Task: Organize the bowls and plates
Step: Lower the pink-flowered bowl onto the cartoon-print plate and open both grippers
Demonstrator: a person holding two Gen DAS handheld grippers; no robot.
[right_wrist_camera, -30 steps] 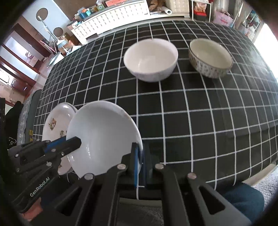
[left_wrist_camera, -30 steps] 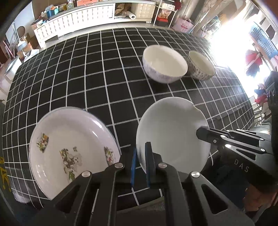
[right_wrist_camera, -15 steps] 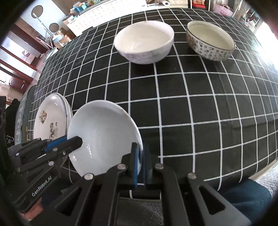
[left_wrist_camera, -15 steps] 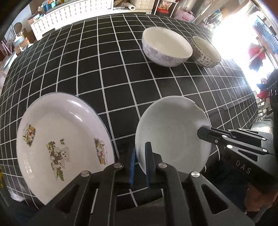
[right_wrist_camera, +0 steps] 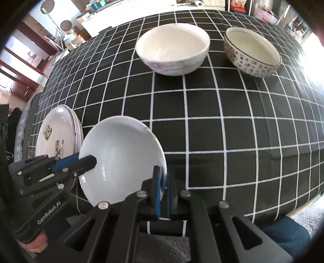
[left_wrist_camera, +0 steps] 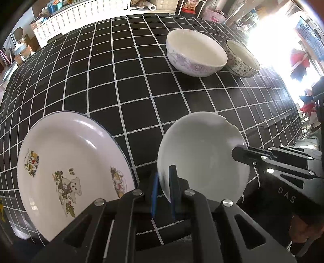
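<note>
A black cloth with a white grid covers the worktop (left_wrist_camera: 125,85), and white cabinets (left_wrist_camera: 81,12) line the wall beyond its far edge. Both grippers hold 1 plain white plate (left_wrist_camera: 202,157), lifted above the near edge. The left hand-held gripper (left_wrist_camera: 164,188) is closed on the plate's left rim, its blue pads pinching it. The right hand-held gripper (right_wrist_camera: 163,188) is clamped the same way on the right rim. A stack of cartoon-printed plates (left_wrist_camera: 68,168) lies at the near left corner, just beside the held plate. Toward the far right edge stand 2 bowls, close together: a larger floral bowl (right_wrist_camera: 172,50) and a smaller dotted bowl (right_wrist_camera: 253,52).
</note>
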